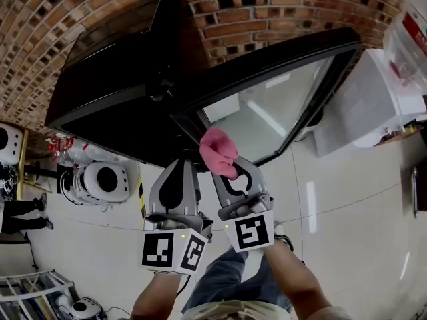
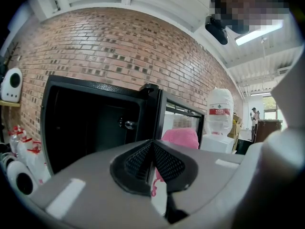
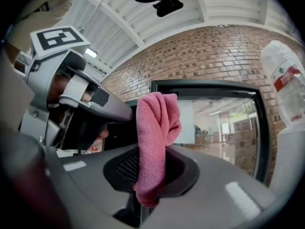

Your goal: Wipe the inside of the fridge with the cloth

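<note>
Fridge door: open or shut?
Open. The glass door stands swung out from the black fridge, whose dark interior shows in the left gripper view.

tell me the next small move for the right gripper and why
Likely push the right gripper forward into the fridge cavity. Its jaws are clamped on the pink cloth, the glass door stands open, and the cloth is outside the cabinet, touching no inner wall.
</note>
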`<state>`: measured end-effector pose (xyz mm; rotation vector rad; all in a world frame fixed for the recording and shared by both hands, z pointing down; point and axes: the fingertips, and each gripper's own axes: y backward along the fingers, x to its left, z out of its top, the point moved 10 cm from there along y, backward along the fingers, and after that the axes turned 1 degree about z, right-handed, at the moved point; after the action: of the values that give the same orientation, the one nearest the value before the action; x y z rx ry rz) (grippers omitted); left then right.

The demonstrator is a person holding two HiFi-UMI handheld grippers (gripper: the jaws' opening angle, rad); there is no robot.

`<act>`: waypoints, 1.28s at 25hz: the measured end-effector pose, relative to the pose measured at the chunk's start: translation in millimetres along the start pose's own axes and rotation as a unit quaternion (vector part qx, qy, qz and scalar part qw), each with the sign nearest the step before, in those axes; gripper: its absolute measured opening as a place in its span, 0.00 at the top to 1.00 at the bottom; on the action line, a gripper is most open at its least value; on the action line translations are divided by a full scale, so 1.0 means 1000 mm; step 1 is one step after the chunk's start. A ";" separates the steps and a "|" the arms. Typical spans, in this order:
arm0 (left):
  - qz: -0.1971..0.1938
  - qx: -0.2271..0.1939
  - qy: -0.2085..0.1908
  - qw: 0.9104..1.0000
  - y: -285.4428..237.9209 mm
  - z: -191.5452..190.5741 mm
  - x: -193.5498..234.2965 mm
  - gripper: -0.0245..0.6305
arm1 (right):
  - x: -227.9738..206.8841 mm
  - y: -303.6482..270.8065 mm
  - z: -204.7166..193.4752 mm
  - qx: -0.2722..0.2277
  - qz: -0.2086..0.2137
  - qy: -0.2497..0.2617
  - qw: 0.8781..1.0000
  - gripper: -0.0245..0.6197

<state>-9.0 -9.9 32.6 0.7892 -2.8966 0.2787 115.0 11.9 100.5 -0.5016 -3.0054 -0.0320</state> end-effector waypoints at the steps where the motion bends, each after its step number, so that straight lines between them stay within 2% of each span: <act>1: 0.001 0.001 -0.003 1.000 0.000 -0.002 -0.001 0.94 | -0.002 0.000 -0.003 -0.002 -0.001 -0.003 1.000 0.87; 7: 0.023 0.005 -0.030 0.999 -0.007 -0.012 -0.016 0.94 | -0.033 0.003 -0.017 -0.016 0.002 -0.020 1.000 0.87; 11: 0.043 0.006 -0.026 0.999 -0.011 -0.018 -0.038 0.94 | -0.072 0.014 -0.030 -0.023 -0.005 -0.016 1.000 0.87; 15: 0.057 0.009 -0.018 0.998 -0.013 -0.028 -0.063 0.94 | -0.119 0.026 -0.044 -0.027 -0.029 -0.022 0.999 0.87; 25: 0.083 0.023 -0.003 0.996 -0.020 -0.063 -0.113 0.94 | -0.244 0.055 -0.098 0.027 -0.082 0.011 0.996 0.87; 28: 0.096 0.022 0.002 0.995 -0.019 -0.068 -0.118 0.94 | -0.261 0.057 -0.110 0.039 -0.098 0.002 0.994 0.87; 32: 0.101 0.022 0.007 0.995 -0.016 -0.071 -0.112 0.94 | -0.261 0.056 -0.115 0.039 -0.106 -0.002 0.994 0.87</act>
<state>100.3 46.2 85.2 0.4970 -2.9694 0.3666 388.7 -23.4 189.8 -0.1728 -3.0349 0.0707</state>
